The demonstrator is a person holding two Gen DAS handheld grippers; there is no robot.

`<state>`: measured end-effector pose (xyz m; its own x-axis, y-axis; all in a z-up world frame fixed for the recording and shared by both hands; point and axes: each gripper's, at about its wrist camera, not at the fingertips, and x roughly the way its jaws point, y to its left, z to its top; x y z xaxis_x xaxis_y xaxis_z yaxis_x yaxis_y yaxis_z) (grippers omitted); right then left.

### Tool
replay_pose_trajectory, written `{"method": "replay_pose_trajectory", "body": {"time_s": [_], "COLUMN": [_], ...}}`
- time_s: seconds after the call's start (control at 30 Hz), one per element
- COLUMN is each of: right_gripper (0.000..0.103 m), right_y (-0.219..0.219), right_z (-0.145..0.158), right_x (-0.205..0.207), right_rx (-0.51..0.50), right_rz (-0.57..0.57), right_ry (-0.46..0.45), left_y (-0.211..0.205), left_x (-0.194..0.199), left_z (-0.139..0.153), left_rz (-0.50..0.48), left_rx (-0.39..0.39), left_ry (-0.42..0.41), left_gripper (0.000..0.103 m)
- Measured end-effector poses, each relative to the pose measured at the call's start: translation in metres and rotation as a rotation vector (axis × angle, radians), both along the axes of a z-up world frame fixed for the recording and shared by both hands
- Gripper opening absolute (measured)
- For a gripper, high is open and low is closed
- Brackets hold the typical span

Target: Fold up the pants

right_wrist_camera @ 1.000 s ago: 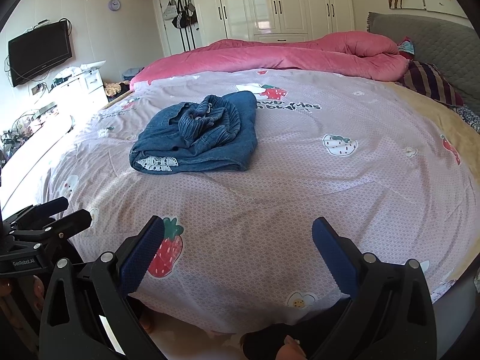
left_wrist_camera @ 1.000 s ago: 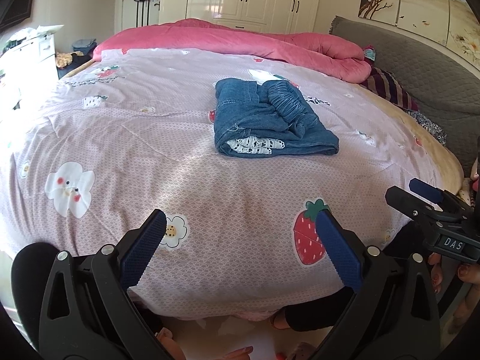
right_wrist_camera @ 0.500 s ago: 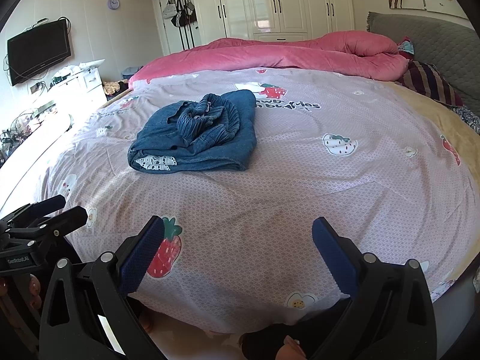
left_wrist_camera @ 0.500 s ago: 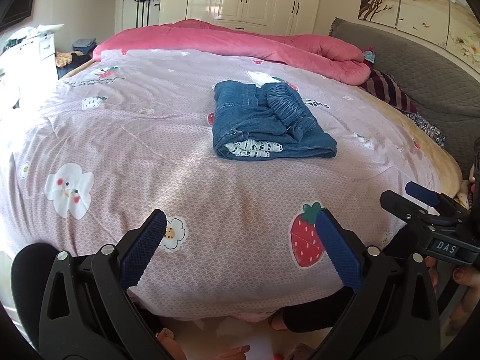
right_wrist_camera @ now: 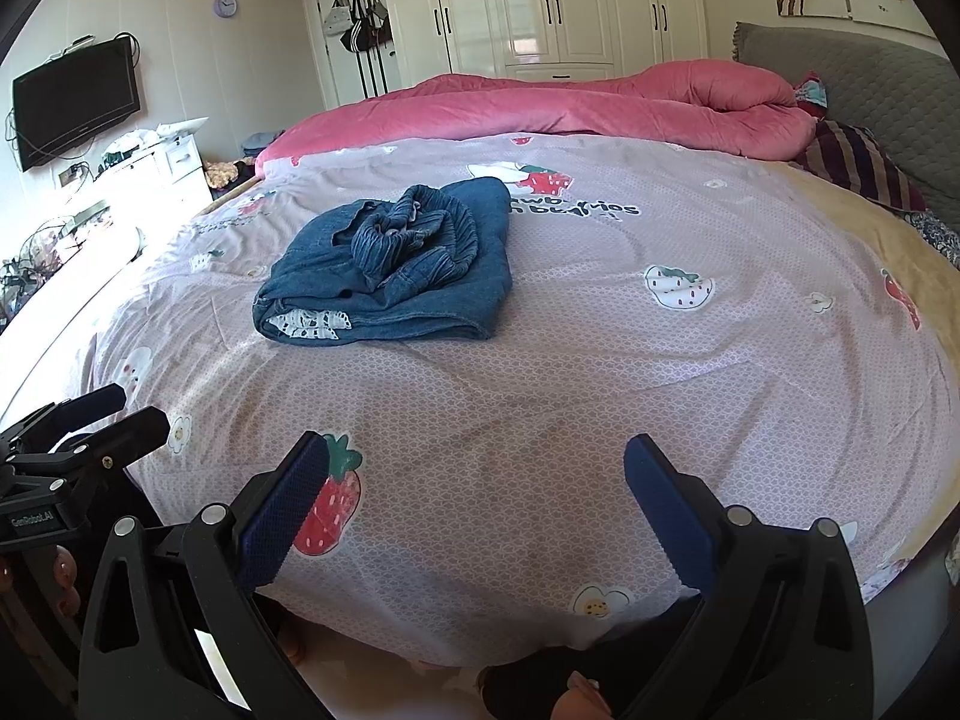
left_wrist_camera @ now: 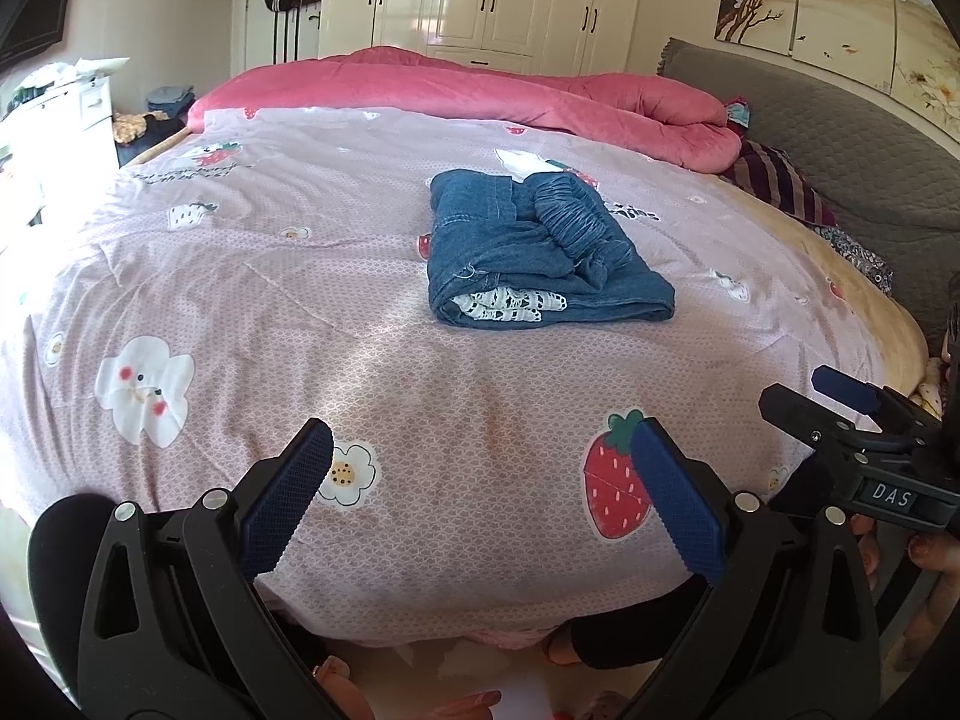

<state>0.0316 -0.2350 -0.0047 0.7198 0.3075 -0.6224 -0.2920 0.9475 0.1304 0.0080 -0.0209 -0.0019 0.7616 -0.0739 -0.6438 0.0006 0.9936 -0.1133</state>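
Observation:
The blue denim pants [left_wrist_camera: 543,252] lie folded in a compact bundle on the pink printed bedsheet [left_wrist_camera: 240,300], with white lace trim showing at the near edge. They also show in the right wrist view [right_wrist_camera: 396,267]. My left gripper [left_wrist_camera: 480,444] is open and empty, held near the bed's front edge, well short of the pants. My right gripper [right_wrist_camera: 477,462] is open and empty, also back at the front edge. The right gripper shows at the right of the left wrist view [left_wrist_camera: 852,414], and the left gripper shows at the left of the right wrist view [right_wrist_camera: 90,420].
A pink duvet [left_wrist_camera: 480,90] is bunched along the far side of the bed. A grey headboard [left_wrist_camera: 840,138] and striped pillow [left_wrist_camera: 780,186] lie to the right. White wardrobes [right_wrist_camera: 570,6], a wall TV [right_wrist_camera: 75,99] and a white dresser [right_wrist_camera: 162,168] stand beyond.
Both grippers have drifted slightly back and down from the bed; the pants sit a little farther off in both views. The pants have not moved.

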Motion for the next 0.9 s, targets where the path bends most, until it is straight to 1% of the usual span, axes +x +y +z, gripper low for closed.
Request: {"method": "replay_pose_trajectory", "body": {"time_s": [0.23, 0.43, 0.63, 0.77, 0.9], "right_gripper": [0.098, 0.098, 0.098, 0.098, 0.098], "right_y": [0.0003, 0.0, -0.0005, -0.0007, -0.0012], "right_z": [-0.0003, -0.0012, -0.0023, -0.003, -0.0032], "right_x": [-0.0004, -0.0005, -0.001, -0.0008, -0.0006], "right_rx": [-0.001, -0.003, -0.005, -0.011, -0.016], "right_rz": [0.0, -0.002, -0.005, -0.01, -0.016], "right_ry": [0.0, 0.001, 0.002, 0.003, 0.003], "left_y": [0.0002, -0.0004, 0.001, 0.0034, 0.0047], "left_x": [-0.0005, 0.0006, 0.0011, 0.0012, 0.0021], "left_z": [0.0004, -0.0001, -0.0001, 0.0002, 0.0011], "left_rz": [0.003, 0.01, 0.01, 0.022, 0.046], "left_rx": [0.002, 0.007, -0.009, -0.018, -0.002], "left_ry": [-0.004, 0.009, 0.009, 0.006, 0.006], "left_gripper": [0.093, 0.093, 0.093, 0.093, 0.093]}}
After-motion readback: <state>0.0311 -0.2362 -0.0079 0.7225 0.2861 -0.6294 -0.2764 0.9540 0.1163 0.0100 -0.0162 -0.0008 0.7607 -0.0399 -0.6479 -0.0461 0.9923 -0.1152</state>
